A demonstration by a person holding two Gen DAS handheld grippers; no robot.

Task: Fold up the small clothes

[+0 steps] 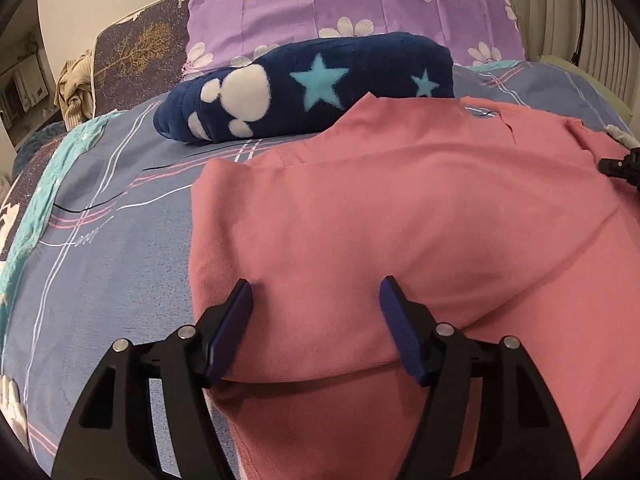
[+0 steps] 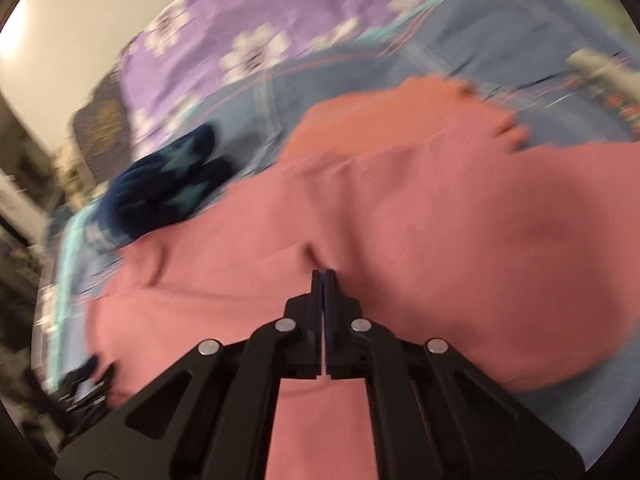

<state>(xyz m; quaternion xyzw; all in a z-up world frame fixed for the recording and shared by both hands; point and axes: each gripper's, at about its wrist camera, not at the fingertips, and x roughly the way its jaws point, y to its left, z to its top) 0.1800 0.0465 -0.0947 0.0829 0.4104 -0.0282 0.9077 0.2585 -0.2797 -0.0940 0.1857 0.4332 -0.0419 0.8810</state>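
Note:
A pink garment [image 1: 400, 208] lies partly folded on the blue striped bedsheet [image 1: 112, 264]. My left gripper [image 1: 316, 296] is open, its blue-padded fingers [image 1: 240, 320] standing either side of the near folded edge, over the cloth. In the blurred right wrist view the same pink garment [image 2: 460, 220] fills the middle. My right gripper [image 2: 324, 276] is shut, pinching a small pucker of the pink fabric at its tips. The right gripper's tip also shows at the right edge of the left wrist view [image 1: 620, 166].
A folded navy fleece blanket with stars and paw prints [image 1: 312, 88] lies just behind the garment. A purple flowered pillow [image 1: 352, 8] is at the back, a dark patterned pillow [image 1: 136, 52] at back left, a radiator [image 1: 600, 28] at right.

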